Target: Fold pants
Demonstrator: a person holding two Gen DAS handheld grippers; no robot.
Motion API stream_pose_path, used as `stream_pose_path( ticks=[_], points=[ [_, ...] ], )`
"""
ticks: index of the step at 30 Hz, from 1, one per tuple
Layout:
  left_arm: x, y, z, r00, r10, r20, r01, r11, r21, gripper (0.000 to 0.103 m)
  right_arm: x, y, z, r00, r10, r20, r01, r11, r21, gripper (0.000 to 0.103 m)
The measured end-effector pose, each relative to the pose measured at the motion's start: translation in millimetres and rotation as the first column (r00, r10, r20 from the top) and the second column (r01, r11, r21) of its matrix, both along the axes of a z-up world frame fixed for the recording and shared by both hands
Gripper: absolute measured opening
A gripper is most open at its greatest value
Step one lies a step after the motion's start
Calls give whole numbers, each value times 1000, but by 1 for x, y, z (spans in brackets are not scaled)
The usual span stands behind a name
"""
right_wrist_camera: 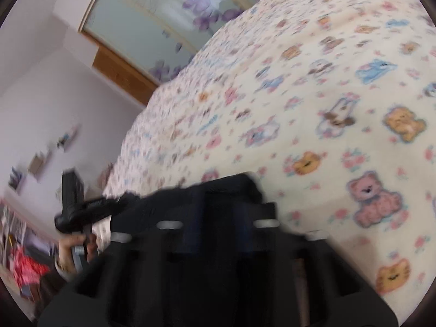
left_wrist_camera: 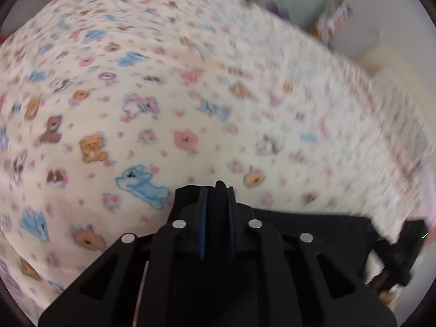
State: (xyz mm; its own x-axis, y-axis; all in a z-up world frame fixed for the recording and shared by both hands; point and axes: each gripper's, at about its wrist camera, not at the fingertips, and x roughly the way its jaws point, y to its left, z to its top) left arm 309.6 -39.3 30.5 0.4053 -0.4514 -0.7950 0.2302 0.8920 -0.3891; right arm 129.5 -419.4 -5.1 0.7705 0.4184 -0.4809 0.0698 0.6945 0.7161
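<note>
The black pants (left_wrist_camera: 313, 226) stretch as a dark band from my left gripper (left_wrist_camera: 218, 188) toward the right edge of the left wrist view. My left gripper is shut on the pants' edge, fabric pinched between the fingers. In the right wrist view my right gripper (right_wrist_camera: 220, 190) is shut on the black pants (right_wrist_camera: 169, 199), which drape over its fingers and run left to the other gripper (right_wrist_camera: 79, 212) held in a hand. Both views are motion-blurred. The pants hang lifted over a bed cover with a cartoon animal print (left_wrist_camera: 136, 95).
The animal-print bed cover (right_wrist_camera: 327, 109) fills most of both views. A wardrobe with glass doors painted with purple flowers (right_wrist_camera: 177, 13) stands beyond the bed. A white wall (right_wrist_camera: 41, 95) and a cluttered shelf area with a red item (right_wrist_camera: 24, 272) lie to the left.
</note>
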Motion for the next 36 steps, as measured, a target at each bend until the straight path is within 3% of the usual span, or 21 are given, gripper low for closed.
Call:
stream_pose_path(
  ticks=[2,5,7,9,11,12,16,19,23,30,33,36],
  points=[
    [-6,5,2,999,23,29,-22,999,-25,8,-1,-6,-4,1000,-2,-6,2,998,64,11],
    [-14,17,-2,996,79,45,-74,992,-102,7,-2,-2,0,1000,7,-8,-7,1000,23,12],
    [-9,28,-11,991,135,13,-131,977,-170,7,-2,-1,6,1000,20,-12,-20,1000,18,16],
    [-4,34,-27,986,161,-52,-168,964,-204,7,-2,1,12,999,19,-26,-20,999,-25,27],
    [-4,34,-33,985,161,-59,-170,963,-211,8,-2,1,15,1000,1,-20,-2,998,-64,65],
    [-4,33,-32,987,157,-42,-162,967,-198,10,-2,1,15,1000,-8,-11,7,997,-70,70],
    [-1,29,-27,986,164,-23,-165,974,-154,25,4,3,14,1000,2,4,-2,997,-71,66],
    [-1,28,-30,987,161,-12,-161,979,-124,26,12,10,3,999,41,-31,-44,995,-89,20],
    [0,35,-37,983,180,-29,-182,973,-144,20,10,3,-3,999,20,-30,-21,999,-30,12],
    [1,41,-37,977,213,-25,-215,971,-100,21,6,6,0,999,3,-34,-6,995,-99,12],
    [-11,33,-22,973,213,88,-216,976,26,43,5,8,5,1000,15,-23,-17,992,-122,13],
    [-28,30,-2,958,195,211,-223,968,118,74,3,7,10,999,8,-34,-12,992,-125,22]
  ],
)
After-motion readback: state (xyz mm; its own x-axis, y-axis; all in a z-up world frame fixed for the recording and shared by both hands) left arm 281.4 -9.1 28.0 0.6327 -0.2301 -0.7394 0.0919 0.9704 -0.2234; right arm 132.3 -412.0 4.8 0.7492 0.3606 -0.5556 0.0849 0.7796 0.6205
